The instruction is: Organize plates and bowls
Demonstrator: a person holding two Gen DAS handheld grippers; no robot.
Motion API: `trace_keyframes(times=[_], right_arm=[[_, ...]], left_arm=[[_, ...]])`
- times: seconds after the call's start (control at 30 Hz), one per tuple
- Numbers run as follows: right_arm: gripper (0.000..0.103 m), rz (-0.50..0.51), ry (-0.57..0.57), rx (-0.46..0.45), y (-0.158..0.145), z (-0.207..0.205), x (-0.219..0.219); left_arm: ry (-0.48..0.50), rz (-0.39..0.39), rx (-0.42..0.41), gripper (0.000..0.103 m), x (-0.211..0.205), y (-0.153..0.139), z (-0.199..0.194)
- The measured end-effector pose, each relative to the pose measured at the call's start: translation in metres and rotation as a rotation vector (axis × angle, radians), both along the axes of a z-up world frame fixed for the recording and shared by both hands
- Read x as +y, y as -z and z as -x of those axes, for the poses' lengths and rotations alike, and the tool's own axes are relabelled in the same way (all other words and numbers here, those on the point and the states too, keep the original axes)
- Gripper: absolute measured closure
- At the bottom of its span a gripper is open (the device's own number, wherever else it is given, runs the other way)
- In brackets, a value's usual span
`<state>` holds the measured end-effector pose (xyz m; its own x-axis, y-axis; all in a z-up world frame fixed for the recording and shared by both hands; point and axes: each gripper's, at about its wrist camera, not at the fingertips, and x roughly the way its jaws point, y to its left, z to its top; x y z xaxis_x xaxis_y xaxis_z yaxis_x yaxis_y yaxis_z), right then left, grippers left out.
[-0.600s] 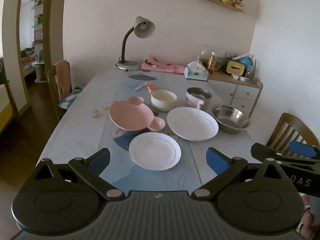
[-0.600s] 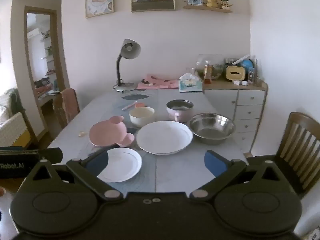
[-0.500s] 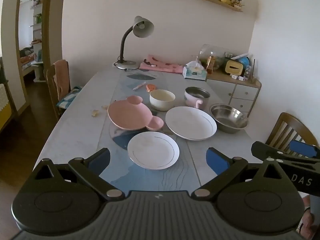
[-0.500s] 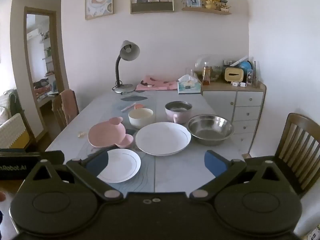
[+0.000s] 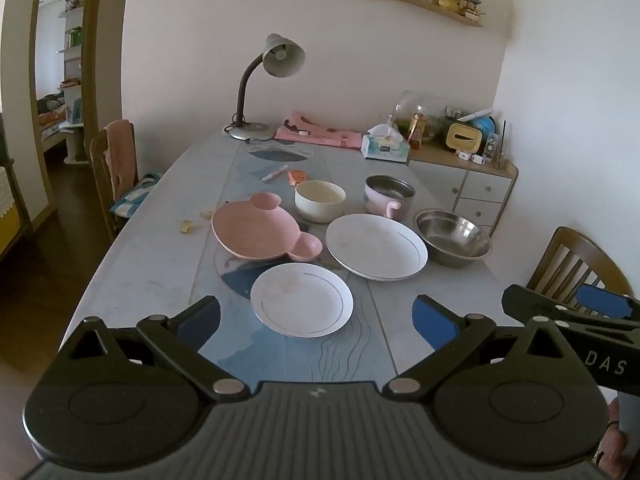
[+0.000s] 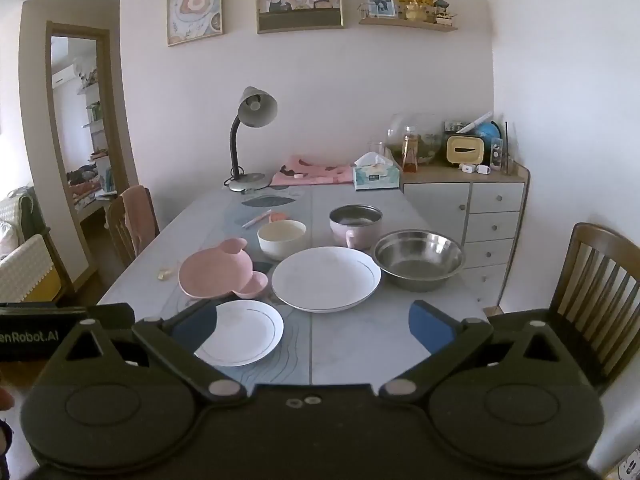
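On the table lie a small white plate point(image 5: 302, 299) point(image 6: 240, 332), a large white plate point(image 5: 376, 247) point(image 6: 326, 278), a pink bear-shaped plate point(image 5: 258, 232) point(image 6: 216, 274), a cream bowl point(image 5: 320, 200) point(image 6: 281, 238), a pink pot point(image 5: 389, 196) point(image 6: 355, 222) and a steel bowl point(image 5: 454, 237) point(image 6: 418, 259). My left gripper point(image 5: 316, 316) is open and empty above the near table edge, before the small plate. My right gripper point(image 6: 314, 322) is open and empty, to the right of the left one.
A desk lamp point(image 5: 266, 80), a pink cloth point(image 5: 316, 134) and a tissue box point(image 5: 385, 147) stand at the table's far end. A cabinet point(image 6: 480, 216) is at the right. Wooden chairs stand at right point(image 6: 596, 300) and left point(image 5: 114, 168).
Both grippers have drawn slightly back and up from the table; the dishes appear a little smaller. Nothing on the table has moved.
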<state>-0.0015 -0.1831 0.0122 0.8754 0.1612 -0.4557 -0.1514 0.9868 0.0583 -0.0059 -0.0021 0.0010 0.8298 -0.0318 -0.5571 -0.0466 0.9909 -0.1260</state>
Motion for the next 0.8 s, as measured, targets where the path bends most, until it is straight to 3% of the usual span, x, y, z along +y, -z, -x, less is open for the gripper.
trace_keyframes(times=[0.8], right_arm=[[0.0, -0.006, 0.011, -0.009, -0.0031, 0.0045, -0.0039]], left_arm=[[0.009, -0.016, -0.013, 0.0, -0.0082, -0.0056, 0.0051]])
